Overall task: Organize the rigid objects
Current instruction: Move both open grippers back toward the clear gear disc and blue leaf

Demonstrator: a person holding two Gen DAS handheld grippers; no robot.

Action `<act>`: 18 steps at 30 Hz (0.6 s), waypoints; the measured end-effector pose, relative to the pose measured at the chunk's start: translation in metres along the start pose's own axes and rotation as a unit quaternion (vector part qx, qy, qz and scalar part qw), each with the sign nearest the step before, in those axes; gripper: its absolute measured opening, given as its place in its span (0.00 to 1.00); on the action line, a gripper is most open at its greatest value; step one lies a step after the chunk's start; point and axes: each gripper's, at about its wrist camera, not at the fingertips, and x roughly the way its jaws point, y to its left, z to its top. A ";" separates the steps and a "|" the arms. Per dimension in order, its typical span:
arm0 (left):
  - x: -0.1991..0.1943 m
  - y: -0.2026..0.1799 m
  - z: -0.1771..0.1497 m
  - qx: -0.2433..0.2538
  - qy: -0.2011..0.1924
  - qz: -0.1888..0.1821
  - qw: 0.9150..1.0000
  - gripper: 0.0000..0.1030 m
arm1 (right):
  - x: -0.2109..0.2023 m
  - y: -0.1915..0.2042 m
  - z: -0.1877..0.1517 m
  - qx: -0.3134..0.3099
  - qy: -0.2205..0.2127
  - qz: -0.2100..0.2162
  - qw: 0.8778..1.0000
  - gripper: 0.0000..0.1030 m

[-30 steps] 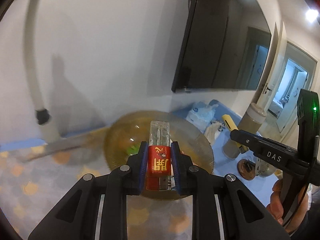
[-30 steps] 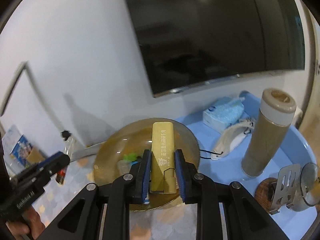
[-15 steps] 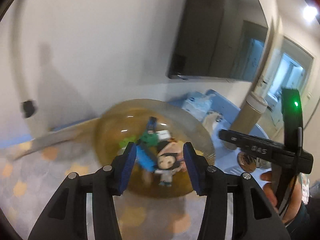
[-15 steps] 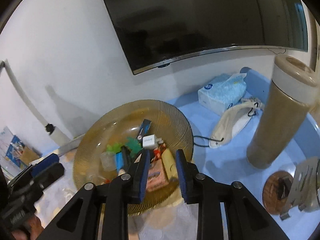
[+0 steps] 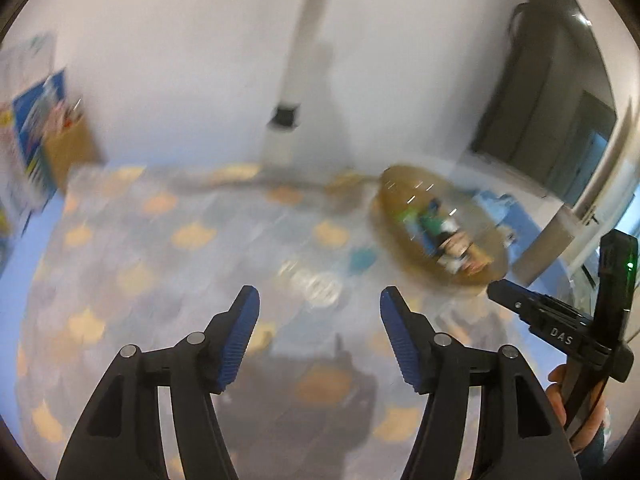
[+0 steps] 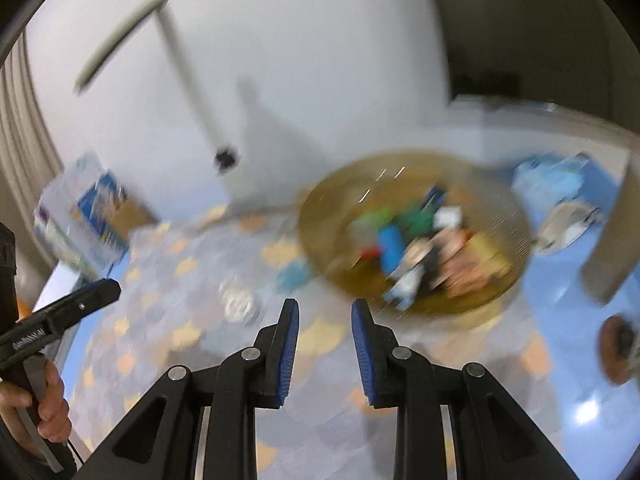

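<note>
Left wrist view, motion-blurred. Left gripper (image 5: pixel 316 306) hanging released, blue pads (image 5: pixel 240 336) spread wide, gripping nothing, hovering over the patterned tablecloth (image 5: pixel 132 264). Showing just beyond the fingertips: a small round white item (image 5: pixel 314 280), too blurred to identify, and a small teal item (image 5: pixel 362 259) slightly farther right. Lying farther right: the amber glass dish (image 5: pixel 386 190), holding a heap of small rigid objects (image 5: pixel 444 236), colours green, blue, white, red; individual pieces not resolvable. Entering at near right: the right gripper (image 5: pixel 494 288), held in a hand (image 5: pixel 576 412), its tip close to the dish's near rim.

Right wrist view, also blurred. Right gripper (image 6: pixel 323 306) standing released too, pads parted more narrowly, nothing between them. Sitting near left of the fingertips: the white round item (image 6: pixel 239 304); the teal item (image 6: pixel 294 273) just beyond, beside the dish's left rim. Amber dish (image 6: pixel 320 216) lying far right of centre, its objects (image 6: pixel 424 248) piled inside. Showing at near left edge: the left gripper (image 6: pixel 106 289) in a hand (image 6: pixel 44 408). Standing far left against the wall: a blue-and-white box (image 6: pixel 86 216). Lying far right: a pale blue packet (image 6: pixel 550 178) on the blue surface.
</note>
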 end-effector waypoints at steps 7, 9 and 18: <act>0.048 0.033 -0.057 -0.007 0.025 0.003 1.000 0.59 | 0.075 0.015 -0.059 -0.011 0.064 0.025 0.998 0.26; 0.057 0.035 -0.062 -0.013 0.025 0.003 1.000 0.59 | 0.084 0.015 -0.066 -0.009 0.075 0.022 0.997 0.27; 0.069 0.043 -0.071 -0.034 0.023 -0.011 0.999 0.69 | 0.084 0.030 -0.066 -0.048 0.057 -0.020 0.997 0.73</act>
